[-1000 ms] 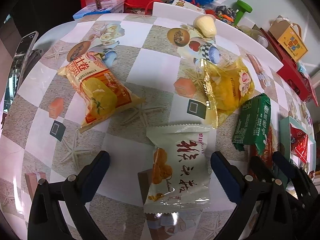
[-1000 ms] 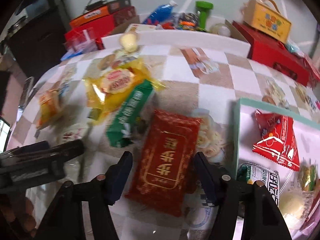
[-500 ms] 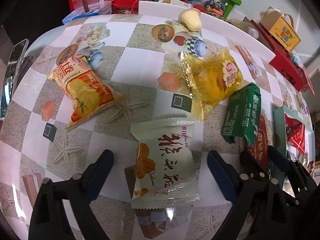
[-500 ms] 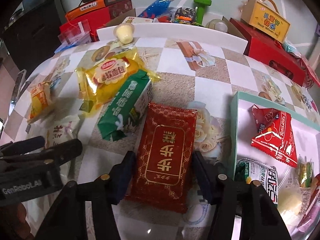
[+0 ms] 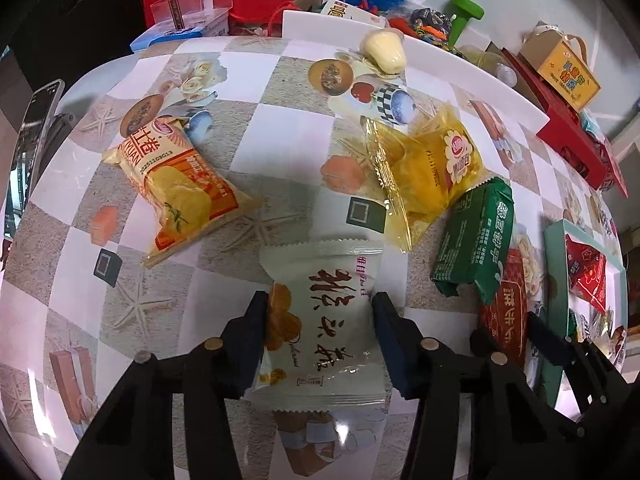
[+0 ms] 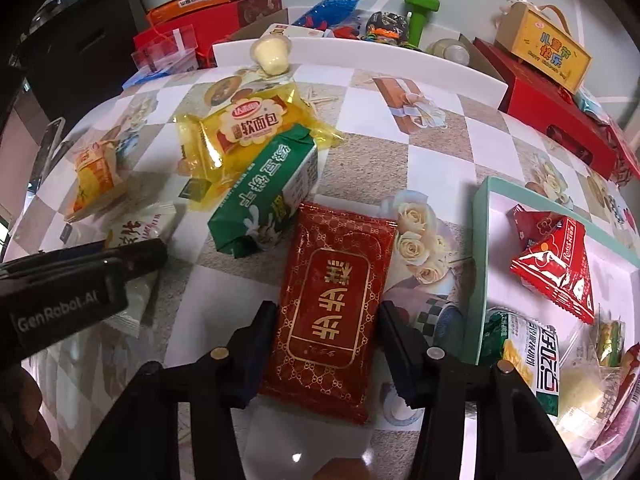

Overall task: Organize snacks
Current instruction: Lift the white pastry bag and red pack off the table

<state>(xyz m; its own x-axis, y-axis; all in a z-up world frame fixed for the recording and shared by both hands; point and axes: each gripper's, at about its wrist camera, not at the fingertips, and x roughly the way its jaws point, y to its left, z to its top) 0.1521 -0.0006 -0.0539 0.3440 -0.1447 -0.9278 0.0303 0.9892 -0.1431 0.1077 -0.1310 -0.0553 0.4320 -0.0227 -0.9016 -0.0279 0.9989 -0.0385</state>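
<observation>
A cream snack packet [image 5: 320, 288] with red characters lies on the checked tablecloth, and my left gripper [image 5: 320, 320] is closing, its pads pressing the packet's two long sides. My right gripper [image 6: 328, 320] is closing too, with its pads against the edges of a flat red packet [image 6: 336, 280] printed in gold. A teal-rimmed tray [image 6: 480, 240] stands just right of the red packet and holds a red triangular packet [image 6: 556, 264] and several other snacks. In the right wrist view the left gripper [image 6: 80, 272] shows at the left edge.
On the cloth lie a green packet [image 6: 268, 192], a yellow bread packet [image 6: 240, 128], an orange packet [image 5: 180, 184] and a pale jelly cup [image 5: 384, 50]. A white board edge [image 5: 460, 68] and red boxes [image 6: 560, 112] line the back. A phone [image 5: 36, 120] lies far left.
Both grippers have closed in on their packets, the left from wide apart onto the cream packet, the right a little further onto the red one. Neither packet has shifted on the table.
</observation>
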